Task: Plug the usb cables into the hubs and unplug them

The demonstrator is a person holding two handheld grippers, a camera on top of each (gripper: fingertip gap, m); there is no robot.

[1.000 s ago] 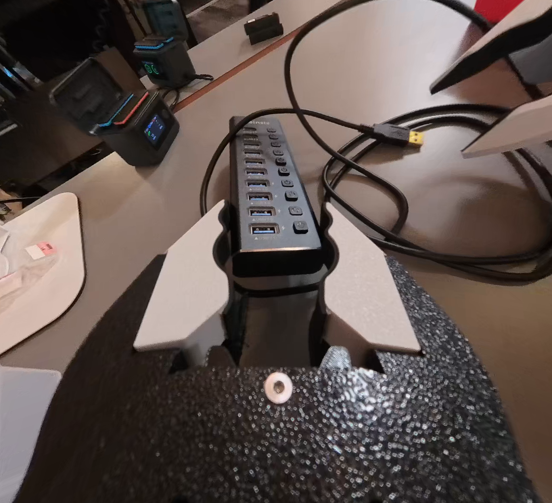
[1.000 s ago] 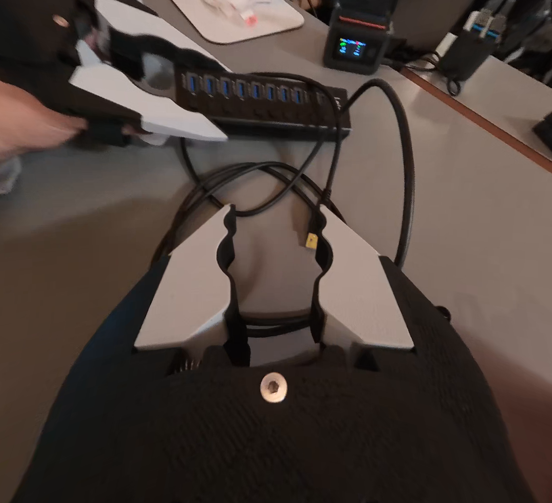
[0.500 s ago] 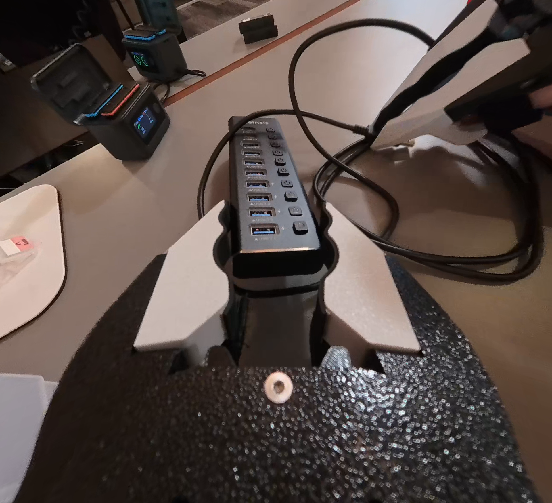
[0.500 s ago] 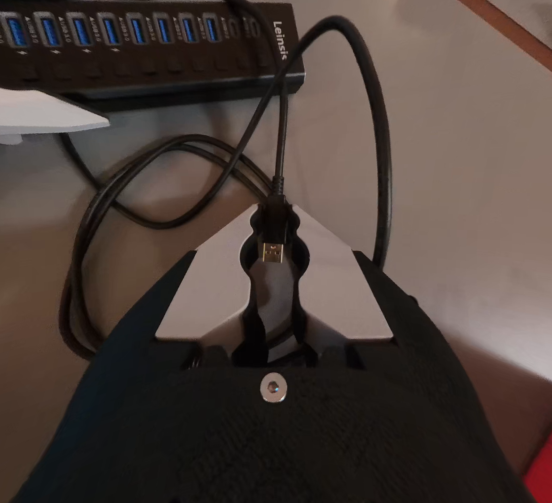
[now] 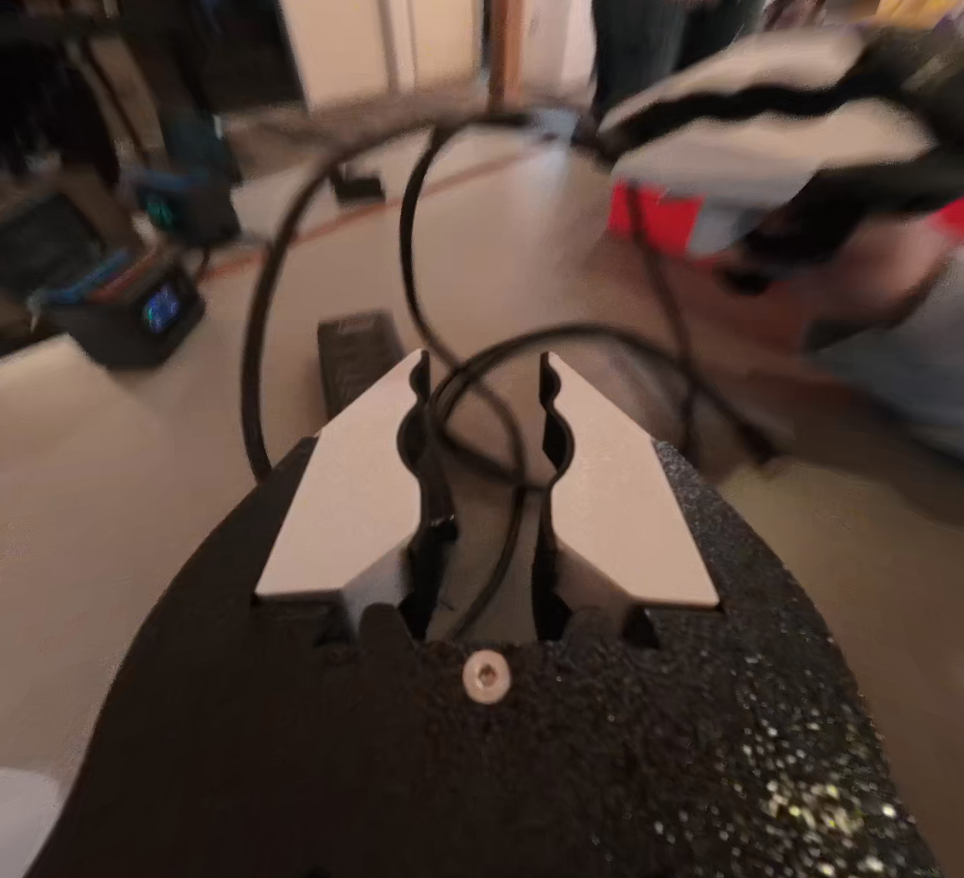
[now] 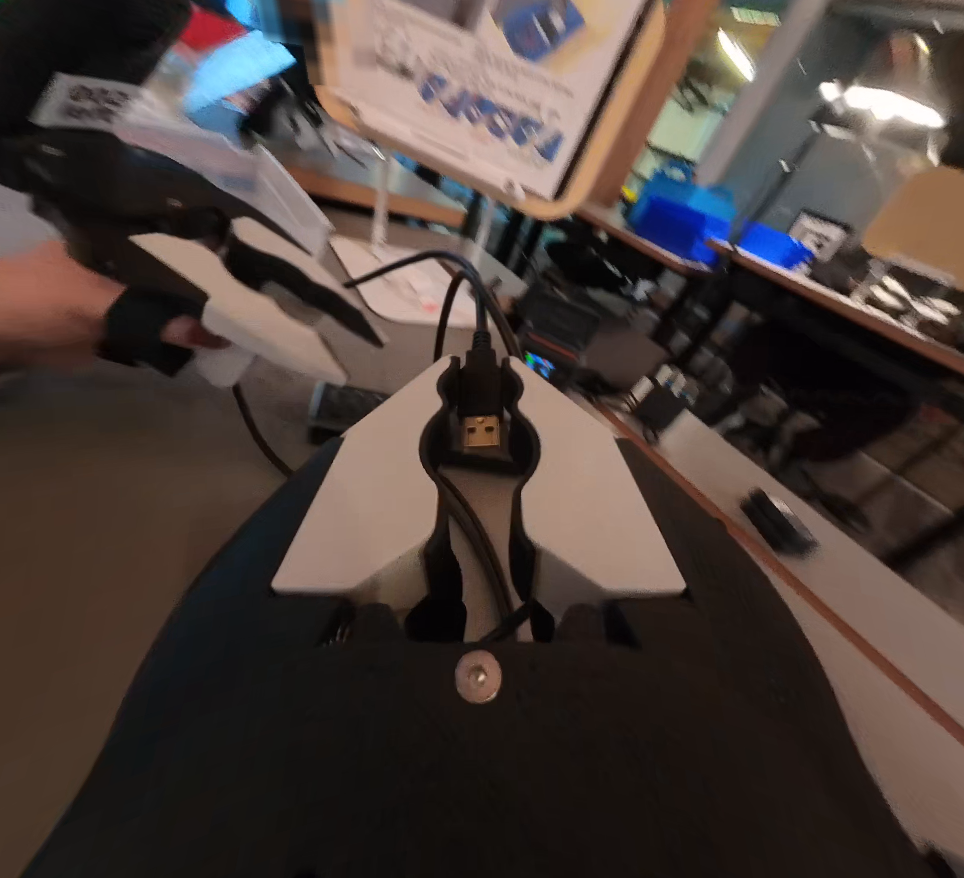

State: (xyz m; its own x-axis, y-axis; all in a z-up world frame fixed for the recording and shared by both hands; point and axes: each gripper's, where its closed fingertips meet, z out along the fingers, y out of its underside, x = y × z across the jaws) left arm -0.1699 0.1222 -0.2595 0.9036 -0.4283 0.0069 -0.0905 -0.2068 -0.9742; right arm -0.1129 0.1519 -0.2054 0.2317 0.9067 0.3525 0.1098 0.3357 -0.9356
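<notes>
Right gripper (image 6: 481,367) closed on the USB plug (image 6: 481,407), gold contact end pointing back toward the camera, black cable (image 6: 443,300) rising out past the fingertips and looping off; only the right wrist view shows this grip. Left gripper (image 5: 484,362) open, nothing pinched; cable loops (image 5: 417,237) pass through the gap between its fingers and arc up ahead of it. Left wrist view alone shows the hub (image 5: 360,357), a dark slab lying flat on the table (image 5: 130,461) just beyond the left finger, partly hidden by it. In the right wrist view the hub (image 6: 339,401) is only a small dark end beneath the left gripper (image 6: 292,326), which a gloved hand (image 6: 130,331) holds above the table. Left wrist view catches the right gripper (image 5: 730,133) raised at upper right, heavily blurred. Table is pale grey-beige with a thin brown seam (image 6: 782,576) running along it. A small charger box (image 5: 151,315) with a lit screen sits at the far left; a white pad (image 6: 412,289) lies behind the left gripper. Behind: a framed poster (image 6: 490,33), blue bins (image 6: 678,216), more desks, a person standing (image 5: 662,2). Bare table left of the hub and toward the near edge; cable crowds the middle. Both views motion-blurred.
</notes>
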